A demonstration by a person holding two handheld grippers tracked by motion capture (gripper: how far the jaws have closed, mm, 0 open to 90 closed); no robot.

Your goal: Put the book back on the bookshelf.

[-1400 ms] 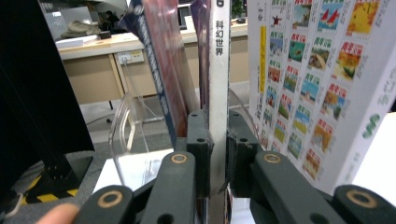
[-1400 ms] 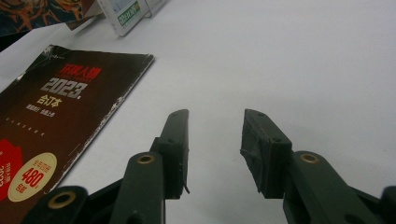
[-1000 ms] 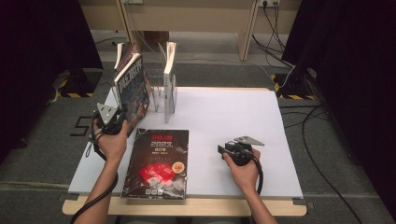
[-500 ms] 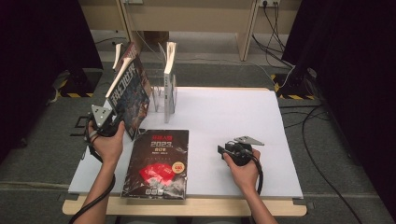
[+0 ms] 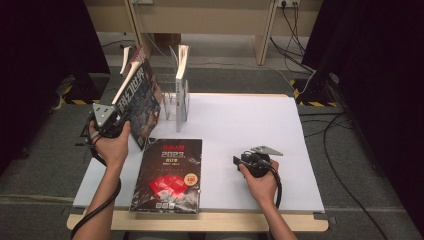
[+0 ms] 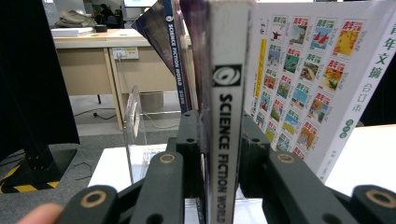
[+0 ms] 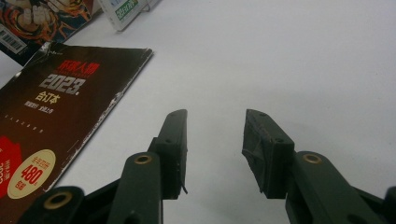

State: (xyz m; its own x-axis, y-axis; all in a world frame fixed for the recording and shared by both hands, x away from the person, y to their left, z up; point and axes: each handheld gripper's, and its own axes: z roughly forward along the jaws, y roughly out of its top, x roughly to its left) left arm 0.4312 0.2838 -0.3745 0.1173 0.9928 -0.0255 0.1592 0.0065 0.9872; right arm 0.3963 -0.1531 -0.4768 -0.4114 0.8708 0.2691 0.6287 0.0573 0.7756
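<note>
A magazine (image 6: 225, 116) is gripped by its spine in the left gripper (image 6: 219, 154), jaws just eased slightly, beside the clear rack (image 5: 172, 102). The right gripper (image 7: 215, 140) is held apart, empty, on the table (image 5: 250, 125).

Tilted "Science Fiction World" volume (image 6: 226, 116), spine upright

Left gripper (image 5: 111, 120) held raised, its jaws just easing wider yet still clamped; right gripper (image 5: 239, 161) low, jaws apart, empty
</note>
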